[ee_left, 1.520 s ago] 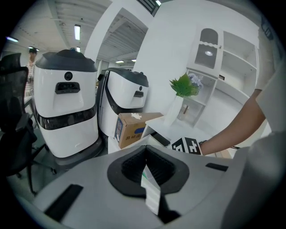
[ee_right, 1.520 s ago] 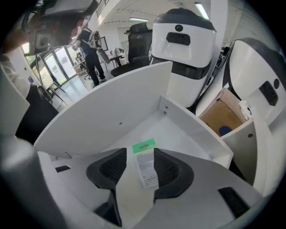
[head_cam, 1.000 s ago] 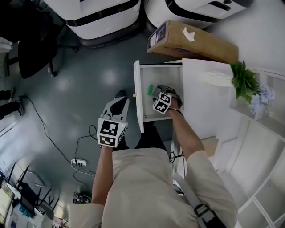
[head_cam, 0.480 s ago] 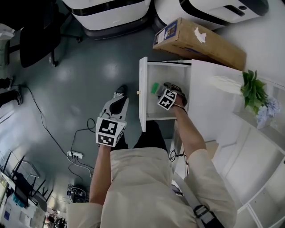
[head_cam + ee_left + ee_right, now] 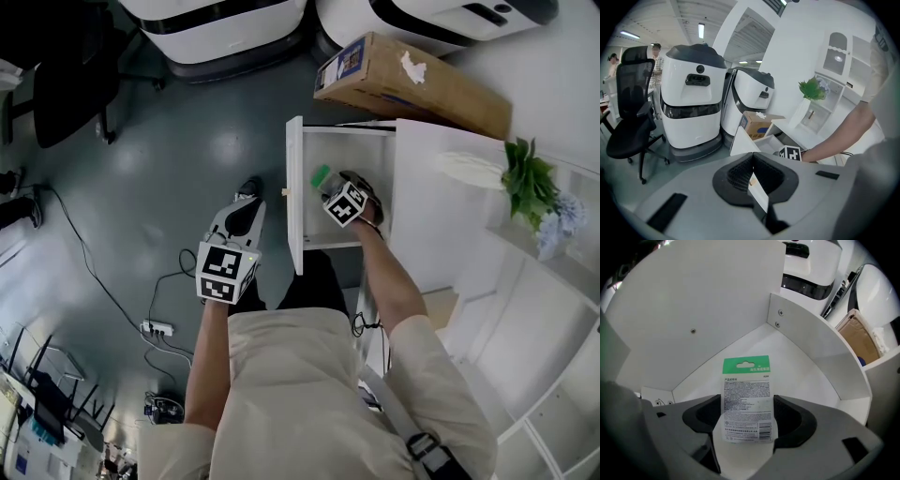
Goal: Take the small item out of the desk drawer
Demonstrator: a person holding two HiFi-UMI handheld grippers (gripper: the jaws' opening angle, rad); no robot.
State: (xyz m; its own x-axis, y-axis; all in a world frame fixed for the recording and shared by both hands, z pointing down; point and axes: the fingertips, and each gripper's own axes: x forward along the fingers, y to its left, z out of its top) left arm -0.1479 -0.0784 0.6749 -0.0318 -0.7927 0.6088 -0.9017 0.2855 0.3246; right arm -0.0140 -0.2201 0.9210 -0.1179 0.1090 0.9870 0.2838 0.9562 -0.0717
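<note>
The white desk drawer (image 5: 293, 197) stands pulled open. Inside it my right gripper (image 5: 330, 187) is shut on a small white card packet with a green top (image 5: 322, 175). The right gripper view shows the packet (image 5: 746, 399) upright between the jaws of that gripper (image 5: 747, 420), above the drawer's white floor (image 5: 797, 366). My left gripper (image 5: 242, 211) hangs over the grey floor left of the drawer front, apart from it. In the left gripper view its jaws (image 5: 752, 176) are together and hold nothing, with the open drawer (image 5: 745, 143) ahead.
A cardboard box (image 5: 412, 80) lies beyond the drawer. A potted plant (image 5: 530, 183) sits on the white desk to the right. Two white machines (image 5: 216, 28) stand at the far side, with an office chair (image 5: 66, 94) to the left. A cable and power strip (image 5: 155, 328) lie on the floor.
The right gripper, with the packet in it, has shifted slightly toward the drawer's far end. The left gripper has stayed beside the drawer front.
</note>
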